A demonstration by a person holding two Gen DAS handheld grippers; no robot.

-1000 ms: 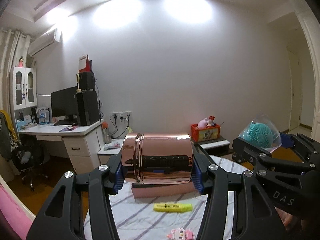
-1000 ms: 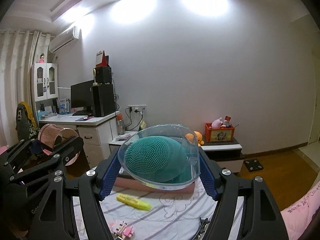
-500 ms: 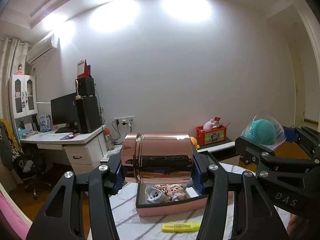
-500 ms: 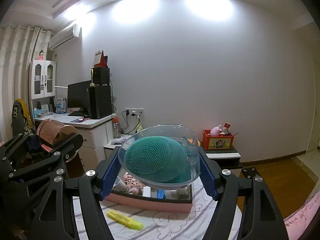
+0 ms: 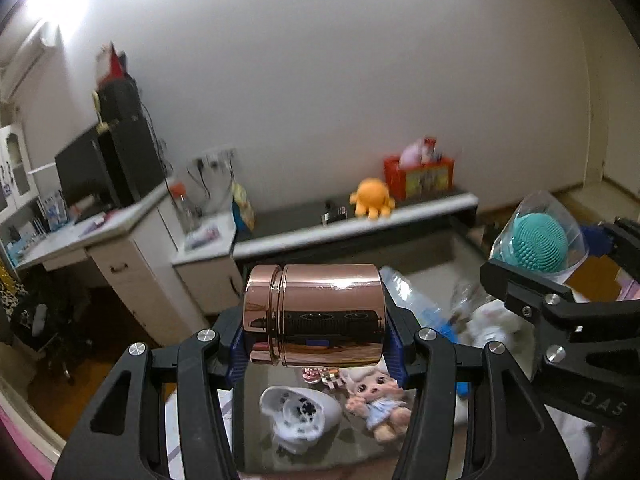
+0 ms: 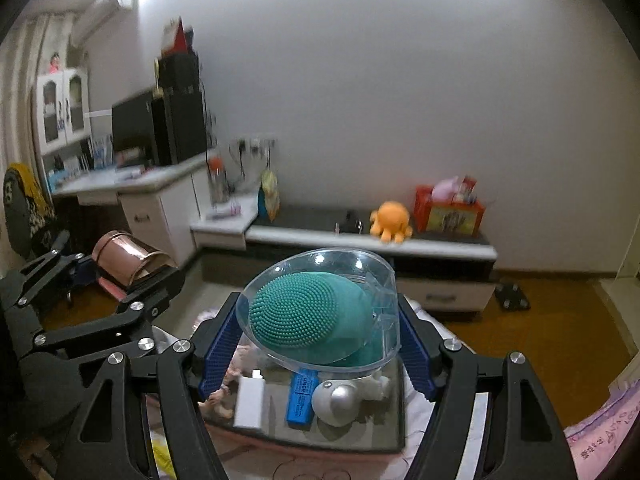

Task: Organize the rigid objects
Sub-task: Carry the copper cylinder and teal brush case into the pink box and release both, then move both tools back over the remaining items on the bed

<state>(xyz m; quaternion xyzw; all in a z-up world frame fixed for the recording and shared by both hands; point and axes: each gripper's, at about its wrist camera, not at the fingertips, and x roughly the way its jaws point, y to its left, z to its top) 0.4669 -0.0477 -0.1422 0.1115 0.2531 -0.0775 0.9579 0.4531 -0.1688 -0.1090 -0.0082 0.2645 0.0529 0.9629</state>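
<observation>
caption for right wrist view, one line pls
Right gripper holds a clear-cased teal brush over the pink storage box.

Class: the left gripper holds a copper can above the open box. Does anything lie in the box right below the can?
Yes. Below the can in the box lie a white shell and a doll.

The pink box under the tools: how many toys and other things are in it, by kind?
Small dolls with big heads: 1
White shell-shaped cases: 1
Blue rectangular sticks: 1
White rectangular blocks: 1
Silver-domed white figures: 1
Total: 5 that I can see; others may be hidden.
</observation>
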